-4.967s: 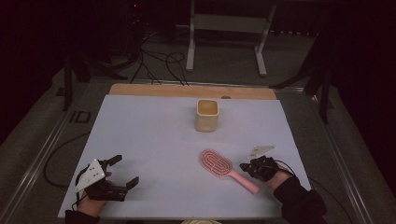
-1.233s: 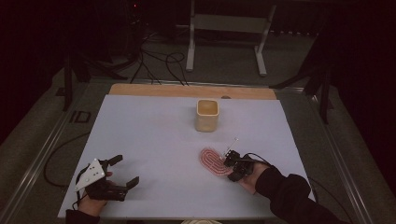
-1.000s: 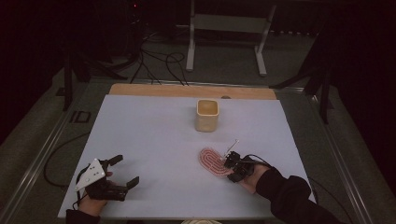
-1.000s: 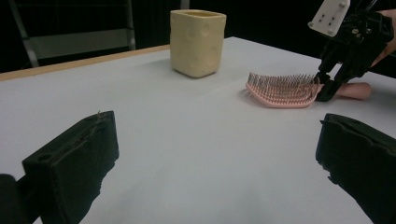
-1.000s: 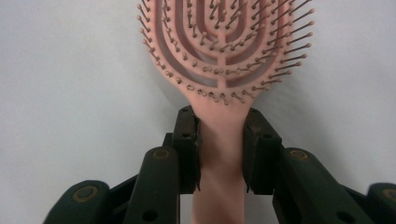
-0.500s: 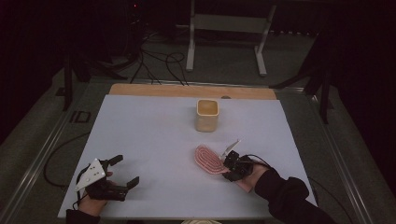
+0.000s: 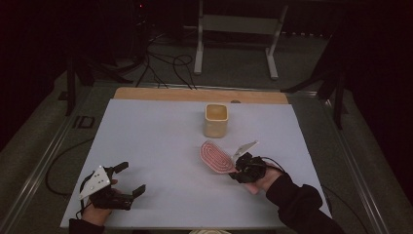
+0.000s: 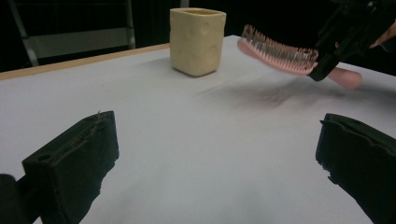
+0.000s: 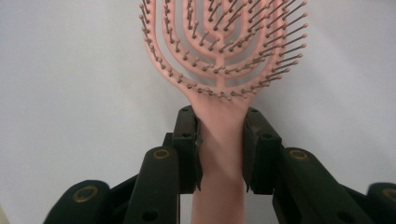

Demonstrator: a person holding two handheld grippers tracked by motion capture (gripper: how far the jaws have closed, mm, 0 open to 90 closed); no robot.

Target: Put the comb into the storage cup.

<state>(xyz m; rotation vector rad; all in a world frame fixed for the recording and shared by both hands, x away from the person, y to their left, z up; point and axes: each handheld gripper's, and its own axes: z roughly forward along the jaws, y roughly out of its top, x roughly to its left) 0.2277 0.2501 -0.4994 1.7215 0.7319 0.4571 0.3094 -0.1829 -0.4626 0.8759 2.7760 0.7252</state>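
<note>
right gripper view: hairbrush [image 9: 219,60] handle between right tongs [image 9: 219,149]

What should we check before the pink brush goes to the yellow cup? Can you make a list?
1. Right gripper shut on the brush handle: ok.
2. Brush lifted off the table, as the left gripper view shows: ok.
3. Cup upright, mouth open: ok.
4. Path from brush to cup free: ok.
5. Left gripper open, well away from the brush: ok.
6. Cup empty inside: cannot tell.
</note>
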